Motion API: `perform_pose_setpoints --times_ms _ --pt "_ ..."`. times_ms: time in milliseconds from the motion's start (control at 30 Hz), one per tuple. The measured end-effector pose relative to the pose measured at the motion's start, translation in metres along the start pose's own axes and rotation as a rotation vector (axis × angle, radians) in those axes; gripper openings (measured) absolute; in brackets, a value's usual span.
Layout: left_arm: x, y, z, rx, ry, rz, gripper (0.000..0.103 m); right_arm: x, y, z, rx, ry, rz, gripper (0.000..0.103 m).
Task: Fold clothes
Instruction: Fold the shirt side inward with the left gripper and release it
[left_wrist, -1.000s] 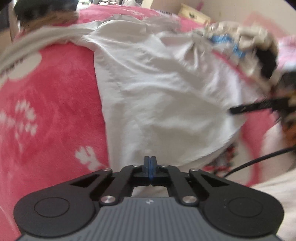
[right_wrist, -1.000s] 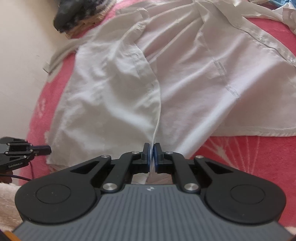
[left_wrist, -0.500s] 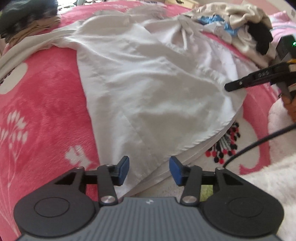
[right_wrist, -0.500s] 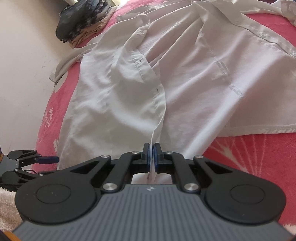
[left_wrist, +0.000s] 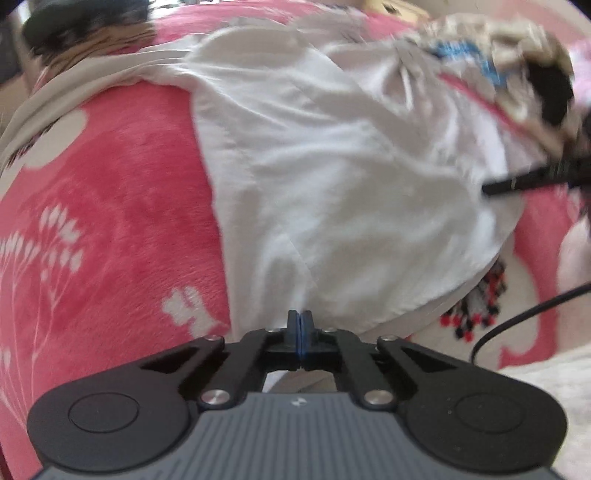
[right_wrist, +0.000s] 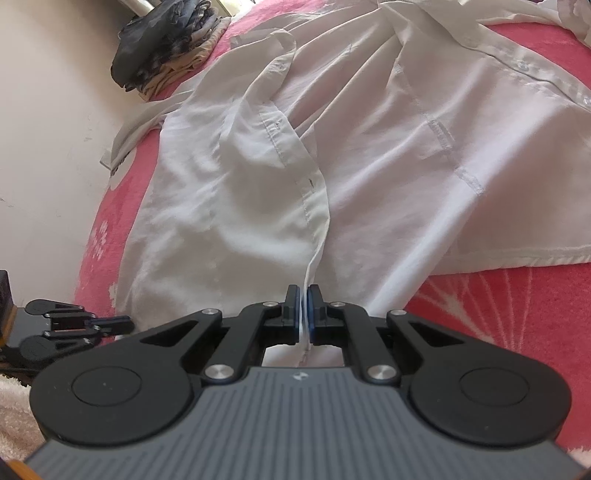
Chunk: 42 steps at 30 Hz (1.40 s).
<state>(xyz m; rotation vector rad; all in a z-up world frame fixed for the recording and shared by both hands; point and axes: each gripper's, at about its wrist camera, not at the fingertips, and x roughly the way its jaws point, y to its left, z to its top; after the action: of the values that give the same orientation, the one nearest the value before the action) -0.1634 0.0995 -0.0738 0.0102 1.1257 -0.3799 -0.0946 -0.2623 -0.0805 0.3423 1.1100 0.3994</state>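
A white button shirt (left_wrist: 332, 184) lies spread open on a pink blanket (left_wrist: 110, 203). My left gripper (left_wrist: 300, 325) is shut at the shirt's near hem, and a ridge of cloth runs up into its blue pads. In the right wrist view the shirt (right_wrist: 369, 147) shows its button placket, whose lower end is pinched between the pads of my right gripper (right_wrist: 303, 295). The right gripper's finger (left_wrist: 517, 182) shows blurred at the shirt's right edge. The left gripper (right_wrist: 110, 323) appears low on the left.
A loose pile of clothes (left_wrist: 498, 55) sits at the far right of the blanket. A dark folded stack (right_wrist: 166, 44) lies at the far end beside the pale wall (right_wrist: 48, 110). A black cable (left_wrist: 517, 317) crosses a white fluffy rug (left_wrist: 554, 369).
My left gripper opened over the shirt's hem half a second ago and has shut again with cloth in its pads. The right gripper has kept its grip on the placket.
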Motion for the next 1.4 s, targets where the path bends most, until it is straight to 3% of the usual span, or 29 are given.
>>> perform_pose_setpoints --times_ms 233,433,667,767,833,967,1033,1200,1400 --pt "-0.036 0.041 -0.013 -0.255 -0.044 -0.109 0.0 0.001 0.003 0.0 -0.012 0.004 0.025 0.004" --pt "-0.037 0.07 -0.029 -0.399 -0.045 -0.076 0.0 0.007 0.005 0.0 -0.03 0.023 0.023 0.004" --pt "-0.023 0.066 -0.035 -0.299 0.013 0.072 0.0 0.007 0.002 0.001 -0.027 0.027 0.009 0.004" --pt "-0.024 0.066 -0.032 -0.295 0.013 0.055 0.008 0.006 0.001 0.001 -0.032 0.026 0.003 0.004" --pt "-0.028 0.066 -0.03 -0.305 -0.006 0.035 0.025 0.005 0.0 0.001 -0.028 0.024 0.003 0.005" --pt "-0.037 0.066 -0.027 -0.305 -0.052 0.002 0.034 0.006 0.0 0.001 -0.015 0.023 0.003 0.005" --pt "-0.036 0.065 -0.021 -0.304 -0.063 -0.02 0.045 0.005 -0.001 0.001 -0.013 0.021 0.004 0.005" --pt "-0.034 0.062 -0.012 -0.307 -0.06 -0.034 0.048 0.004 -0.001 0.001 -0.008 0.016 0.004 0.005" --pt "-0.043 0.084 -0.012 -0.414 -0.096 -0.053 0.052 0.004 -0.005 0.002 0.004 0.017 0.003 0.005"
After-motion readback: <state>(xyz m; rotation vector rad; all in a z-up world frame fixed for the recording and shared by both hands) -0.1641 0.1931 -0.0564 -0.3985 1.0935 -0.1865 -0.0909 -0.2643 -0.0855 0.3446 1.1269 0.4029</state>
